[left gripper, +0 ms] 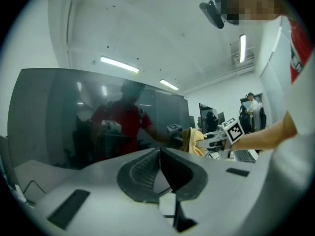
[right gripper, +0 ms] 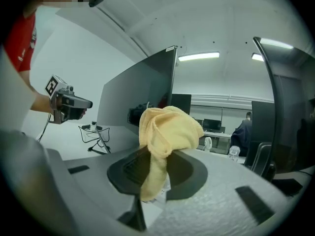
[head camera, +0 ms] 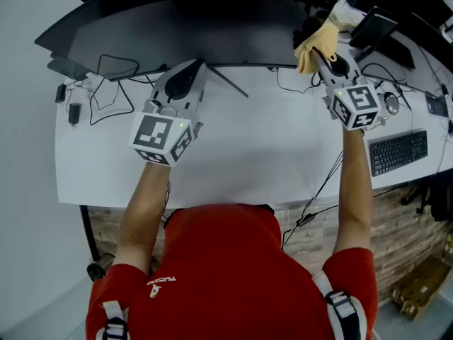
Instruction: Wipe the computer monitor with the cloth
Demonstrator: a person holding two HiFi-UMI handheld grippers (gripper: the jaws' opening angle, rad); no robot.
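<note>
Two grippers raised: right gripper (head camera: 320, 51) clamped on bunched yellow cloth (head camera: 313, 42) at right end of wide black computer monitor (head camera: 177, 30); left gripper (head camera: 192, 69) closed, empty, mid-screen. Press cloth flat, sweep leftward, overlapping passes, light pressure.

Crumpled yellow cloth (head camera: 316, 44) — just beside the dark, upright monitor (head camera: 212, 34).

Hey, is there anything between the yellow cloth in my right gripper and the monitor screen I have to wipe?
Nothing visible stands in the way. The right gripper is shut on the yellow cloth, held up by the monitor at its right end, with only open air between them.
</note>
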